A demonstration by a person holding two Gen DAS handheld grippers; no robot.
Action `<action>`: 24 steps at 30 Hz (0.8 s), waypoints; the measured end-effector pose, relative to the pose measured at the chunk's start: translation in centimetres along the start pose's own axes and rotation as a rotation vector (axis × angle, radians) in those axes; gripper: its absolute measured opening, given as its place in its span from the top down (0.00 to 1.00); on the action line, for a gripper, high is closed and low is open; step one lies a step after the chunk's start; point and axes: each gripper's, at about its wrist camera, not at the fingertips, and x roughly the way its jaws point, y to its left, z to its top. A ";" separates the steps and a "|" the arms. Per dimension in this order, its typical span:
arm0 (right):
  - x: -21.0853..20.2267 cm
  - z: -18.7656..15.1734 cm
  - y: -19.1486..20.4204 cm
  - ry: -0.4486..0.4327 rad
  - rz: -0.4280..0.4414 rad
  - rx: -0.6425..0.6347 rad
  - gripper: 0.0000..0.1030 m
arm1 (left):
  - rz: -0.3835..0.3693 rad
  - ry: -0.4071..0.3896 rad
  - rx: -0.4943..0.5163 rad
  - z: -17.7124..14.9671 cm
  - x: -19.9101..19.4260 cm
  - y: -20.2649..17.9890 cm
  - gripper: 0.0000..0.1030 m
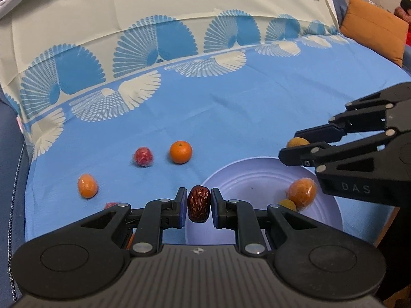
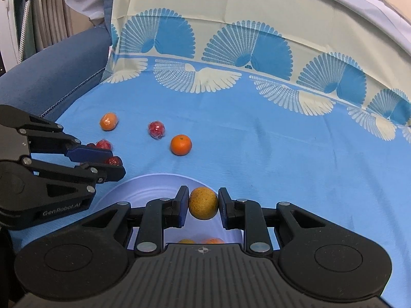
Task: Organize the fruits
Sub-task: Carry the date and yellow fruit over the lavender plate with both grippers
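My left gripper [image 1: 198,206] is shut on a wrinkled dark red date [image 1: 198,203] and holds it at the left rim of the pale lilac plate [image 1: 246,179]. My right gripper [image 2: 203,204] is shut on a yellow-brown round fruit [image 2: 203,203] over the plate's far rim [image 2: 154,179]. On the plate lie a wrapped orange fruit [image 1: 301,193] and a small yellow fruit [image 1: 288,204]. On the blue cloth lie an orange [image 1: 180,152], a wrapped red fruit [image 1: 143,156] and a wrapped orange fruit [image 1: 87,185]. A further red fruit [image 1: 111,205] is half hidden.
The blue cloth [image 1: 231,102] with fan patterns covers a sofa seat. The blue sofa arm [image 2: 51,69] rises at the left. An orange cushion [image 1: 375,28] sits at the far right. Two red fruits [image 2: 104,144] lie behind the left gripper [image 2: 113,165].
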 end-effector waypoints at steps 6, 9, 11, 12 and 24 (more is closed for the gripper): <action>0.1 0.0 0.3 0.001 0.002 -0.005 0.75 | -0.015 0.009 0.042 -0.2 0.2 -0.8 0.80; 0.2 0.0 0.3 0.003 0.002 -0.006 0.75 | -0.019 0.011 0.052 -0.3 0.2 -1.0 0.80; 0.3 0.0 0.3 0.004 0.000 -0.007 0.75 | -0.020 0.013 0.055 -0.3 0.2 -1.1 0.80; 0.4 0.0 0.3 0.005 -0.001 -0.009 0.75 | -0.021 0.013 0.055 -0.3 0.3 -1.1 0.80; 0.5 -0.1 0.5 0.005 0.001 -0.025 0.75 | -0.030 0.009 0.067 -0.3 0.3 -1.3 0.80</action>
